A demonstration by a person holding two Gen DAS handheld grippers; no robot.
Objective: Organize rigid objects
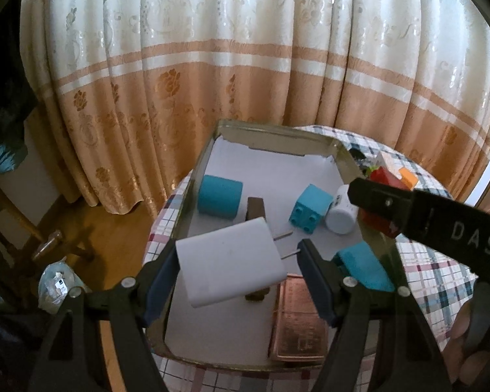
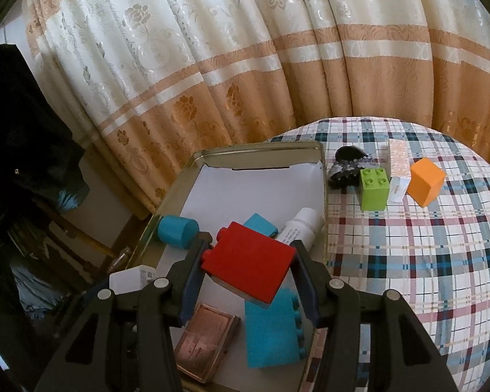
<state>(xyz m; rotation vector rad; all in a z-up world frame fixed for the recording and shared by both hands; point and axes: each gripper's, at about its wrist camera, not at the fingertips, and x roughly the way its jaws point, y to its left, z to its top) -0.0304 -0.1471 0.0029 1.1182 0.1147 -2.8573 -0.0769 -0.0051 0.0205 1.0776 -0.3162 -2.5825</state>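
The left gripper (image 1: 238, 258) pinched a white plug-in charger (image 1: 227, 261) between its pads, one pad against the body's flat end and the other at the tips of the two metal prongs (image 1: 285, 245), and held it above the near half of a shallow metal tray (image 1: 192, 179) lined with white paper. The right gripper (image 2: 248, 264) was clamped on a red building brick (image 2: 248, 261), tilted, with its studs pointing toward the left pad, and it too hung over the tray.

Under and around the charger lay a copper-coloured flat case (image 1: 299, 317), a small dark block (image 1: 256, 209) partly hidden behind the charger, a teal cylinder (image 1: 220, 196) on its side near the tray's left wall, a teal square brick (image 1: 310, 205) tipped so its underside showed, and a white bottle (image 1: 341, 212) lying just beside that brick against the right wall. A larger teal brick (image 2: 271, 333) lay on its side in the near right part of the tray, directly below the red one.

The tray sat on a round table covered with a plaid cloth (image 2: 424, 261). On the cloth, well apart from the tray's contents, stood a green brick (image 2: 374, 189), an orange cube (image 2: 426, 181), a pale patterned box (image 2: 398, 166) between them, and a black hair claw (image 2: 348, 165) just beside the tray's far right corner. A cream and tan curtain (image 1: 245, 49) hung behind the table.
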